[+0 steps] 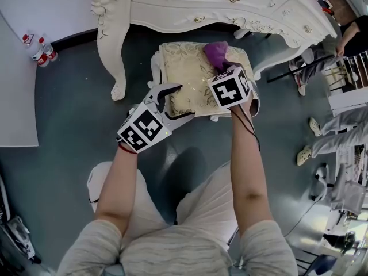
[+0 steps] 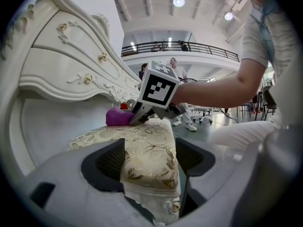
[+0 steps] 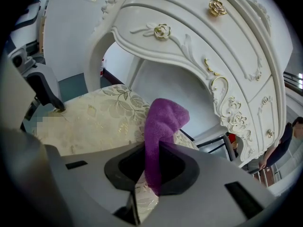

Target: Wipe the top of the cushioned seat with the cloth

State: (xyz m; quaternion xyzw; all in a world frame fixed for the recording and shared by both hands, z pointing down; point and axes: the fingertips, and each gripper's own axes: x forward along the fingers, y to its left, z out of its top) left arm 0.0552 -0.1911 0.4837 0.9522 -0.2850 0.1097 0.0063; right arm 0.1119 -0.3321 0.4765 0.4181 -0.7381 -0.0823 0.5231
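Observation:
The cushioned seat (image 1: 187,76), cream with gold leaf patterns, stands in front of the white dresser. My right gripper (image 1: 223,68) is over the seat's far right part, shut on a purple cloth (image 1: 215,53). In the right gripper view the cloth (image 3: 163,124) sticks up from between the jaws above the seat (image 3: 94,119). My left gripper (image 1: 175,103) is at the seat's near left corner. Its jaws stand wide on either side of that corner (image 2: 147,145) without clamping it. From the left gripper view the right gripper (image 2: 137,118) rests low on the seat top with the cloth (image 2: 118,116).
An ornate white dresser (image 1: 230,7) stands over the seat's far side, with a carved leg (image 1: 112,45) to the left. Bottles (image 1: 40,49) stand on the grey floor at far left. Seated people (image 1: 339,137) and cables are at the right.

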